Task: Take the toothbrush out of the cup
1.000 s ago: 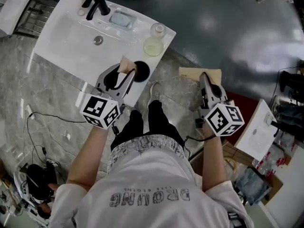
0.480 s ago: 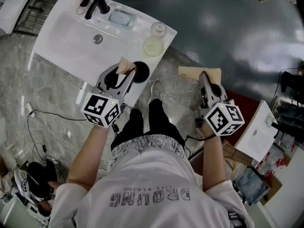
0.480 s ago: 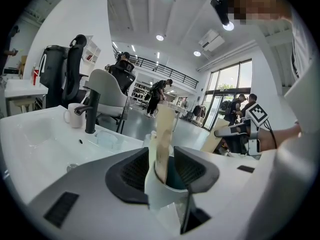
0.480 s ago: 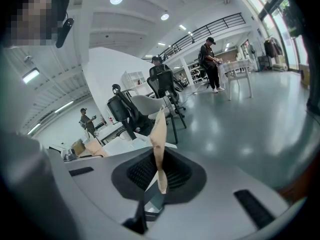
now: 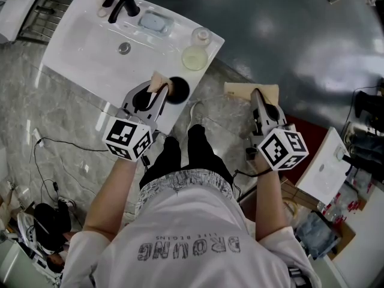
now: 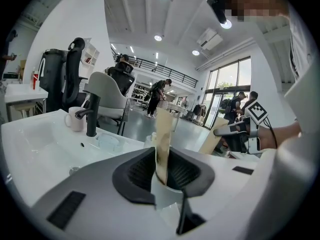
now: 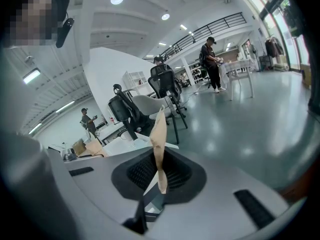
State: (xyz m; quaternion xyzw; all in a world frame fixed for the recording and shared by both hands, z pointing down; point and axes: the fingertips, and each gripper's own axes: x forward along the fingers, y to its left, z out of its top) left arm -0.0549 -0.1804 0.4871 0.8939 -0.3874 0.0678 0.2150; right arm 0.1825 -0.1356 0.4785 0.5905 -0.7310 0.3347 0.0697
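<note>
A round black cup [image 5: 179,91] stands on the near right corner of the white sink counter [image 5: 90,47]. No toothbrush shows in any view. My left gripper [image 5: 161,84] reaches over the counter's edge with its tan fingertips at the cup's left rim. Its jaws have just been closing. In the left gripper view [image 6: 162,149] the tan fingers stand close together, and I cannot make out anything between them. My right gripper [image 5: 252,92] hangs over the floor to the right of the counter, well away from the cup. It is shut on nothing [image 7: 159,149].
A black faucet [image 5: 120,5] and a soap dish [image 5: 155,23] stand at the back of the counter. A squat bottle of yellowish liquid [image 5: 195,53] is just behind the cup. A white mug [image 6: 74,119] sits by the faucet. Cables lie on the floor at the left.
The left gripper's two tan fingers have drawn together beside the cup's rim. Both hands have stayed where they were.
</note>
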